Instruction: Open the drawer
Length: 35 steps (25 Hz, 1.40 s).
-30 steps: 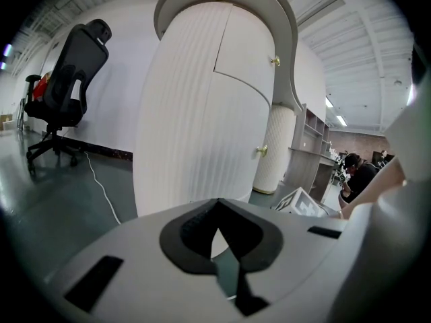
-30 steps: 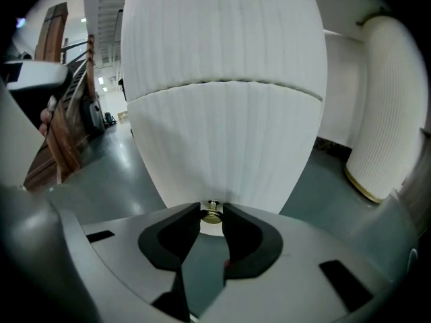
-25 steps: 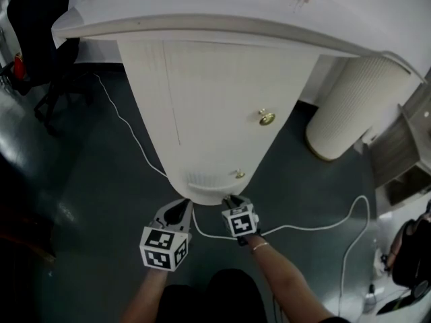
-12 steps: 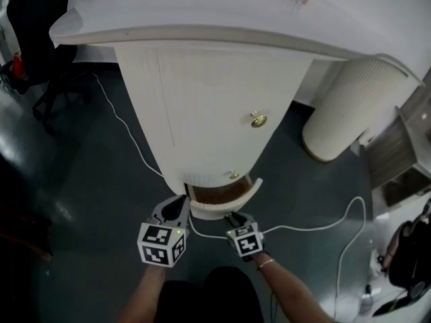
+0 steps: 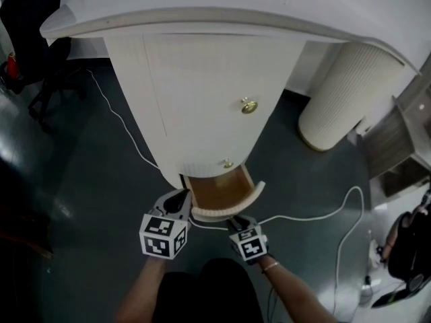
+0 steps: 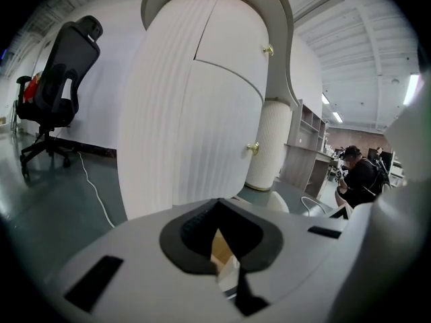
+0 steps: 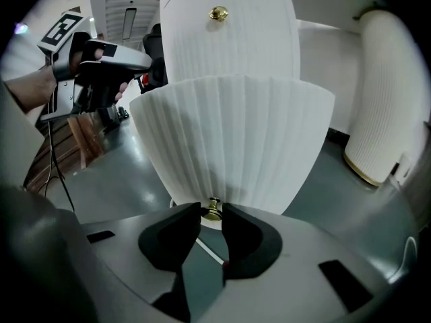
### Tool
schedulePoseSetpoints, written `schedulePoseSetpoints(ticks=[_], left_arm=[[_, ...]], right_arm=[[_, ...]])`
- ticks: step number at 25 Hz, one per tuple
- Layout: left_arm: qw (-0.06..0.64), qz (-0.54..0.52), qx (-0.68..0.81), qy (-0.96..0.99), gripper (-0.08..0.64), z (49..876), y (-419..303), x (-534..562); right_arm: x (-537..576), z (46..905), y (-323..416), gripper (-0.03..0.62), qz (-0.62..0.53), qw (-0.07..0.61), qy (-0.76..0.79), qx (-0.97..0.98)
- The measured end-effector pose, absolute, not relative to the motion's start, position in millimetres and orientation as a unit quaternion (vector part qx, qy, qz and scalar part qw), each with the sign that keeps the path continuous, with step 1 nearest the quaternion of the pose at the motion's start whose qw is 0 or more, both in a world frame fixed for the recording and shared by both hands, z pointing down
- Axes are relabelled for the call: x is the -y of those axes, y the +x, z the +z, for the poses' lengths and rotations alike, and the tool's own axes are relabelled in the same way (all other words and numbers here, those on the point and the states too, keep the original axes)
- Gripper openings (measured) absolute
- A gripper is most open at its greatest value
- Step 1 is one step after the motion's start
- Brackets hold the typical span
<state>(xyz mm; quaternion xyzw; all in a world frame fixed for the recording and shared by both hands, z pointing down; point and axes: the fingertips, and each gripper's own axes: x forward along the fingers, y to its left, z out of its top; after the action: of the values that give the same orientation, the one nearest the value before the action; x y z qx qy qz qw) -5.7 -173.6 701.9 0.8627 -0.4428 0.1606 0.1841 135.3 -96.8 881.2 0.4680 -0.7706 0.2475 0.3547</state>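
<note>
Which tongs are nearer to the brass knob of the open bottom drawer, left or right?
Right. The right tongs grip the brass knob itself; the left tongs hang beside the drawer at its left corner, away from the knob.

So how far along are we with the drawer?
Done: the bottom drawer stands partway out of the cabinet, its brown inside showing. In hand: the right gripper is clamped on its brass knob. Left to do: probably pulling it further out.

Floor [image 5: 87,173] dark grey-green, glossy, with pale glare patches at left. White cable [image 5: 310,217] trails across it. Black office chair [image 6: 57,73] stands before a white wall [image 6: 101,106]. Cream ribbed column [image 5: 343,103] at right; wooden shelving [image 6: 306,150] beyond. Strip lights [image 6: 409,89] on the ceiling.
</note>
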Motion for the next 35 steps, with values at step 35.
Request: schedulePoseSetpoints(ticks=[35], left_arm=[[0.169, 0.248, 0.352, 0.886, 0.003, 727.4, 46.4, 150.4]], right_arm=[[-13.1, 875.1, 157.4, 0.098, 0.362, 0.389, 0.429, 0.731]])
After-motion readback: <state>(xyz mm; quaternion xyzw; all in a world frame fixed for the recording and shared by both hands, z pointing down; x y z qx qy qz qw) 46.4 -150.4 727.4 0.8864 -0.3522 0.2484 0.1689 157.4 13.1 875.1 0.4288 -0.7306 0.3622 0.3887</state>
